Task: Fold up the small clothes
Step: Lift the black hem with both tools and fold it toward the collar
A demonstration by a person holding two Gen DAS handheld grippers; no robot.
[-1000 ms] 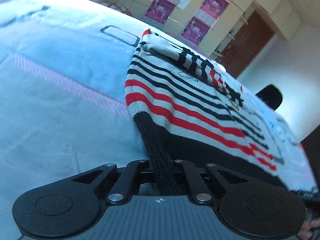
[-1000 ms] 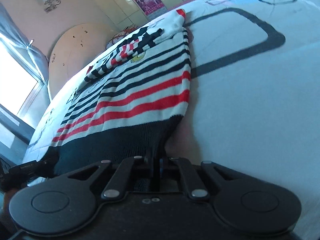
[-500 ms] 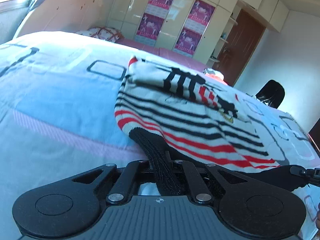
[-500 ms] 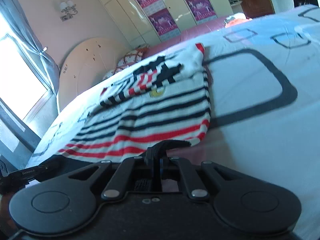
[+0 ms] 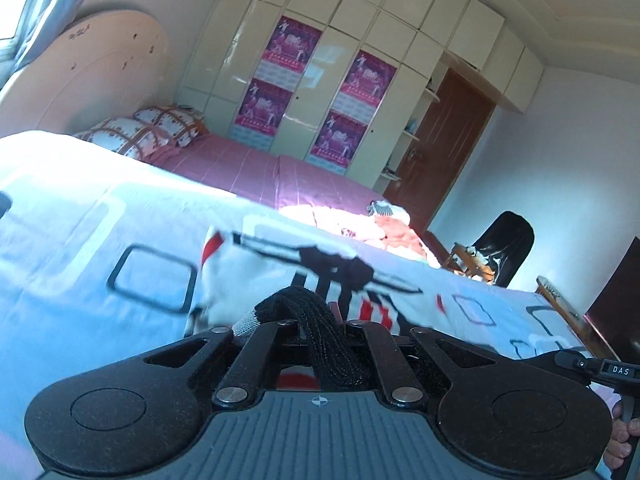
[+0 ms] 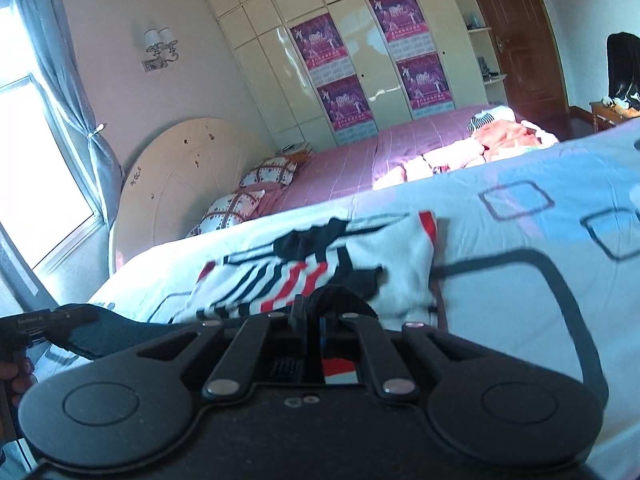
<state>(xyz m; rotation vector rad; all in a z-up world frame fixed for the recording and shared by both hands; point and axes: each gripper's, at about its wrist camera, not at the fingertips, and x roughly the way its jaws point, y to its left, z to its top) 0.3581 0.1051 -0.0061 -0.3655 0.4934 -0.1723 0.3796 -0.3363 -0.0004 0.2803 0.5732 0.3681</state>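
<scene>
A small knit sweater (image 5: 256,280) with white, black and red stripes lies on the pale blue bed sheet (image 5: 72,240). Its black ribbed hem is lifted off the sheet at both corners. My left gripper (image 5: 320,328) is shut on one hem corner, which bunches up between its jaws. My right gripper (image 6: 316,316) is shut on the other hem corner, and the sweater (image 6: 384,256) spreads beyond it, sleeves folded across the body. The lifted hem hides the sweater's lower stripes. In the right wrist view the left gripper (image 6: 52,320) shows at the left edge holding the dark hem.
The sheet (image 6: 520,320) carries dark square outlines. Behind it lie a pink bedspread (image 5: 248,160), patterned pillows (image 5: 132,132) and a pile of clothes (image 6: 492,140). A cream wardrobe with posters (image 5: 300,80), a brown door (image 5: 448,140) and a black chair (image 5: 508,248) stand farther back.
Both grippers have risen and moved toward the sweater's top, carrying the black hem up off the sheet. The striped lower half, spread flat earlier, now hangs hidden under the grippers.
</scene>
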